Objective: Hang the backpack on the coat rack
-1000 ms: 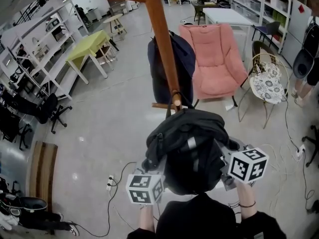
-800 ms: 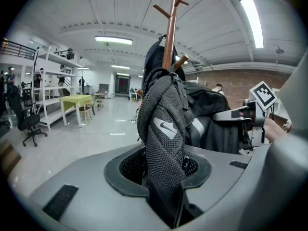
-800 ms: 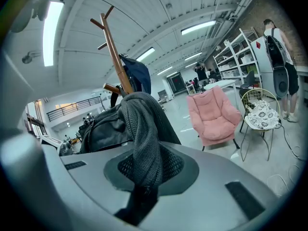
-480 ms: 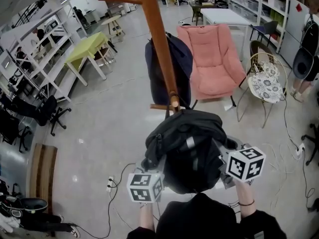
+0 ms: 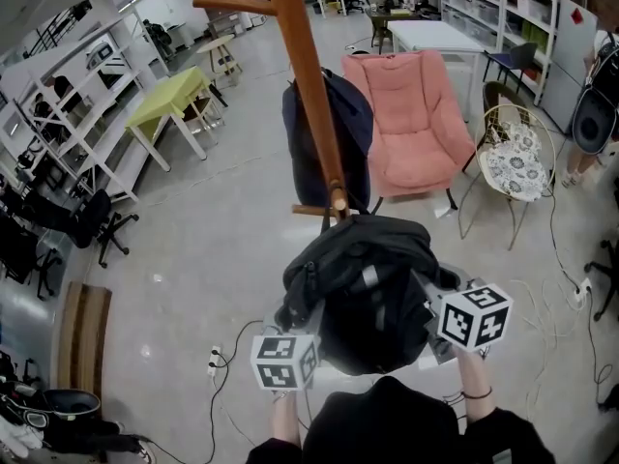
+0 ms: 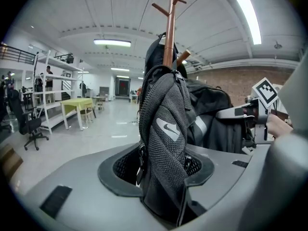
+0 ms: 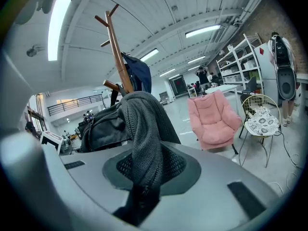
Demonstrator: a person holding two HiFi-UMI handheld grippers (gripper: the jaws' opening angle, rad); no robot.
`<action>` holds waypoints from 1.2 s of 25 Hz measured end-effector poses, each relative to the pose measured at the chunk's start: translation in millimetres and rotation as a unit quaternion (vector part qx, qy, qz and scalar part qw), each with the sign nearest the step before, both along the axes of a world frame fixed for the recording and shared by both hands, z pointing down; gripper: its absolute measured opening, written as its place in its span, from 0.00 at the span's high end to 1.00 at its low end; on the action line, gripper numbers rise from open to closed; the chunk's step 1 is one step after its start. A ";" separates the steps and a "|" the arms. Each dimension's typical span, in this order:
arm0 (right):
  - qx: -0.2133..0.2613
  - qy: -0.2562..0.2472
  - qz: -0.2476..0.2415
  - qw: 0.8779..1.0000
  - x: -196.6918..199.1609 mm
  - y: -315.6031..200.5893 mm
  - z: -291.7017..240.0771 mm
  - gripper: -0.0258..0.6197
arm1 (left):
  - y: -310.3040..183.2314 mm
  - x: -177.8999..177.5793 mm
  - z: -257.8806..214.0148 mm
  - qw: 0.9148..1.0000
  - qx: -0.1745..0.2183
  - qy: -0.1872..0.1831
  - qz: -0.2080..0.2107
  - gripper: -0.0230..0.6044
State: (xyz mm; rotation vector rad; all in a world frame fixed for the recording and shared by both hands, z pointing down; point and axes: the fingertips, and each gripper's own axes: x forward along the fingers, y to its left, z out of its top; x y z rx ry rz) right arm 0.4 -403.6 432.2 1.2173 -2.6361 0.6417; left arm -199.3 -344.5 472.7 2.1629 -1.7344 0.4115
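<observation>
Under brown wooden coat rack (image 5: 308, 95) peg: black fabric backpack (image 5: 368, 278), upright, between grippers. Left gripper (image 6: 161, 172) opening, slack round mesh strap (image 6: 166, 124); right gripper (image 7: 143, 172) opening, second strap (image 7: 142, 124) pinched.

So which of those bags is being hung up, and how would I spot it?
Find the tall brown wooden coat rack in the middle of the room. The black fabric backpack bulges at its low peg, nearest the viewer. Unlike the dark navy bag hanging on the pole's far side, it has a grey stripe and mesh straps.
</observation>
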 end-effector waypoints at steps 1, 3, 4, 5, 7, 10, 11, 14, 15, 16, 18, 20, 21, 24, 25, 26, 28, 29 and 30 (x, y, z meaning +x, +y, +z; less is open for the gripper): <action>0.003 -0.001 0.000 1.000 -0.1 0.1 -0.1 0.87 | -0.2 -0.2 -0.1 1.000 0.002 0.000 -0.001 0.66; 0.007 -0.002 -0.001 1.000 -0.4 0.8 0.1 0.87 | 0.0 -0.8 0.3 1.000 0.007 -0.002 -0.004 0.65; 0.010 -0.003 -0.001 1.000 -0.4 1.4 0.4 0.87 | 0.1 -0.8 0.7 1.000 0.009 -0.003 -0.006 0.64; 0.012 -0.003 0.000 1.000 -0.1 2.0 0.6 0.86 | 0.2 -0.8 1.0 1.000 0.011 -0.005 -0.007 0.63; 0.017 -0.004 0.001 1.000 -0.1 3.7 0.7 0.85 | 0.5 -1.6 1.2 1.000 0.015 -0.008 -0.012 0.62; 0.028 -0.004 0.004 1.000 -0.2 6.5 -2.0 0.81 | 2.2 -4.4 0.1 0.999 0.019 -0.011 -0.025 0.62; 0.036 0.000 0.008 0.999 1.2 7.0 -3.2 0.79 | 3.4 -4.8 -0.2 0.999 0.020 -0.012 -0.028 0.61; 0.054 0.013 0.010 0.998 2.6 10.0 -5.2 0.75 | 7.9 -6.5 -0.9 0.999 0.024 -0.012 -0.036 0.60; 0.056 0.014 0.008 0.998 1.8 11.9 -5.1 0.73 | 9.8 -7.1 -1.3 0.999 0.026 -0.011 -0.039 0.60; 0.059 0.014 0.006 0.998 1.2 14.0 -4.9 0.72 | 11.9 -7.4 -1.6 0.999 0.027 -0.011 -0.040 0.60; 0.066 0.013 0.006 0.998 0.8 17.9 -5.0 0.69 | 15.8 -7.3 -1.6 0.999 0.028 -0.012 -0.042 0.60; 0.074 0.014 0.006 0.997 -0.1 21.6 -5.4 0.67 | 19.8 -8.1 -1.0 0.999 0.028 -0.013 -0.044 0.59; 0.078 0.015 0.004 0.997 -0.9 24.1 -5.6 0.66 | 22.0 -8.8 -0.9 0.998 0.029 -0.014 -0.046 0.59; 0.088 0.016 -0.002 0.996 -1.9 34.4 -7.3 0.65 | 30.1 -11.0 -3.4 0.998 0.033 -0.015 -0.052 0.59; 0.089 0.016 -0.006 0.996 -1.5 38.5 -7.9 0.65 | 33.2 -11.7 -5.5 0.998 0.036 -0.016 -0.055 0.59; 0.088 0.015 -0.011 0.996 -0.6 42.5 -8.4 0.65 | 36.3 -12.3 -8.3 0.997 0.040 -0.018 -0.058 0.59; 0.087 0.009 -0.018 0.996 3.0 49.3 -9.6 0.65 | 42.0 -12.9 -14.4 0.997 0.050 -0.020 -0.063 0.60; 0.087 0.006 -0.019 0.996 5.5 52.0 -10.4 0.65 | 44.5 -12.8 -16.9 0.996 0.055 -0.020 -0.064 0.60; 0.089 0.002 -0.019 0.996 8.4 54.3 -11.3 0.65 | 47.0 -12.6 -18.8 0.996 0.060 -0.020 -0.066 0.61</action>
